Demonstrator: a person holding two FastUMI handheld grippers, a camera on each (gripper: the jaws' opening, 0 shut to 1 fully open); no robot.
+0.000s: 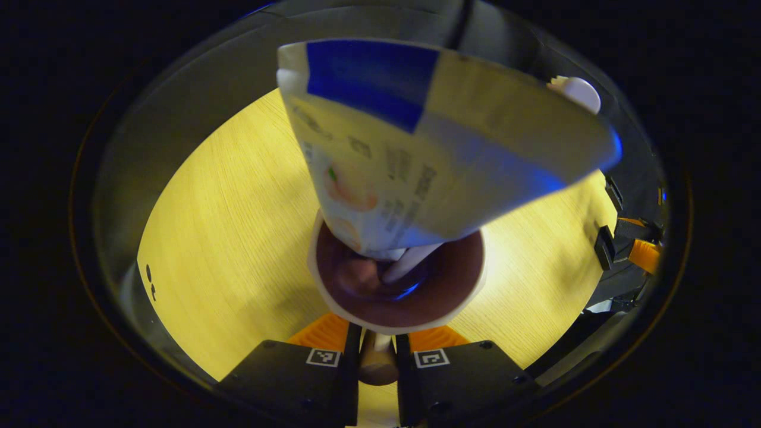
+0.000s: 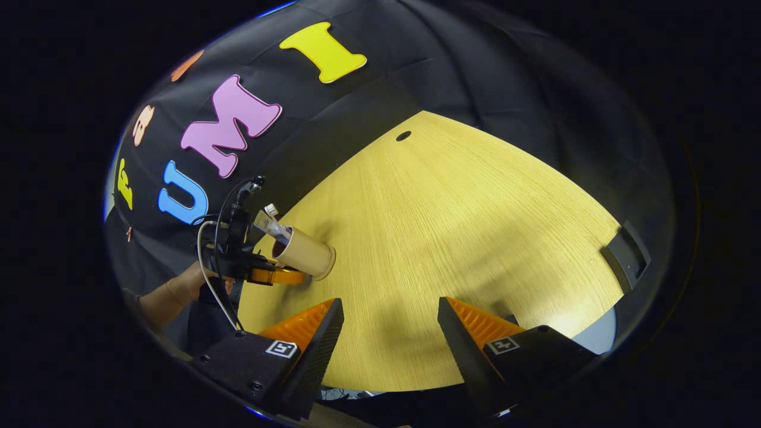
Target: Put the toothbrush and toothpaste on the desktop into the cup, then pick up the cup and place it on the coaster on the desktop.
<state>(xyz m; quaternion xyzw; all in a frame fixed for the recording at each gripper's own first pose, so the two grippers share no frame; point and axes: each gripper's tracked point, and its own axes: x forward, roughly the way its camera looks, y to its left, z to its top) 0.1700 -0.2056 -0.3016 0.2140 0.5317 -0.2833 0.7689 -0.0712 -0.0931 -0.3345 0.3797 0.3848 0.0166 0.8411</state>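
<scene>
The tan paper cup point(image 1: 443, 297) is seen from above, its dark inside facing the camera. A white and blue toothpaste tube point(image 1: 416, 142) stands in it and leans toward the lens. Beside the tube runs a white toothbrush point(image 1: 410, 261), its far end poking out behind the tube's top edge. My left gripper point(image 1: 377, 356) is shut on the cup's near wall. In the right gripper view the same cup point(image 2: 306, 255) sits at the far left, held by the other gripper with a hand behind it. My right gripper point(image 2: 389, 336) is open over bare wood, well apart from the cup.
The yellow wooden table point(image 2: 464, 226) has a small dark hole point(image 2: 403, 135) near its far edge. A dark flat thing point(image 2: 624, 252) lies at the table's right edge. The other gripper point(image 1: 630, 249) shows at the right rim of the left gripper view.
</scene>
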